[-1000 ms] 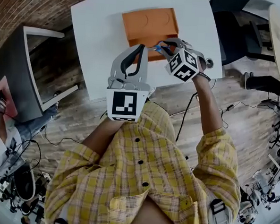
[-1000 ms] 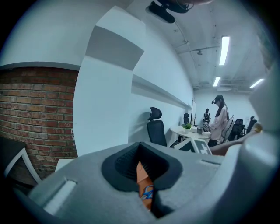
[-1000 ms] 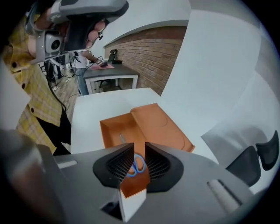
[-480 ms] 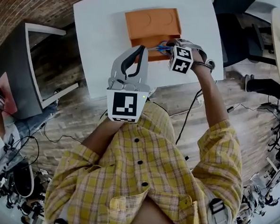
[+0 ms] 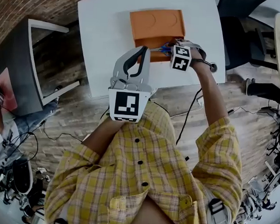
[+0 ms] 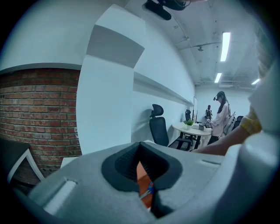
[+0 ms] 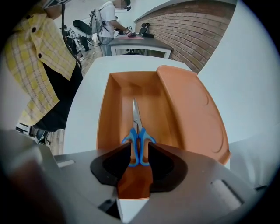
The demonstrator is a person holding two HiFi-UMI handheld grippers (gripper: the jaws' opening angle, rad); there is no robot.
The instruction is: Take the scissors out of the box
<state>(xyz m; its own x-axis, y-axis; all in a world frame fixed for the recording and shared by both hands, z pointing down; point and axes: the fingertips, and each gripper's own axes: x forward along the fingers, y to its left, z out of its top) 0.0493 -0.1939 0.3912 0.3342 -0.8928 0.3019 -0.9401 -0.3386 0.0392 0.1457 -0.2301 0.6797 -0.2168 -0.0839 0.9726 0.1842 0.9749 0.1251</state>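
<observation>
While the right gripper [image 5: 170, 48] points steeply down into the orange box [image 5: 157, 25], its jaws have just been opening and now stand wide apart. The blue handles of the scissors [image 7: 139, 146] sit between them, and the pads do not press on them. The scissors lie flat on the floor of the box's deep half, blades pointing away from the gripper, near the wall beside the hinged lid [image 7: 192, 109], which lies open on the white table [image 5: 102, 31].

The left gripper [image 5: 140, 52] hangs over the table's near edge, just beside the box, its jaws clenched together with nothing between them; through the thin slit below them a strip of orange and a bit of blue show.

Each gripper carries a cube [image 5: 126, 104] printed with black-and-white square patterns. The person wears a yellow checked shirt [image 5: 146, 171].
</observation>
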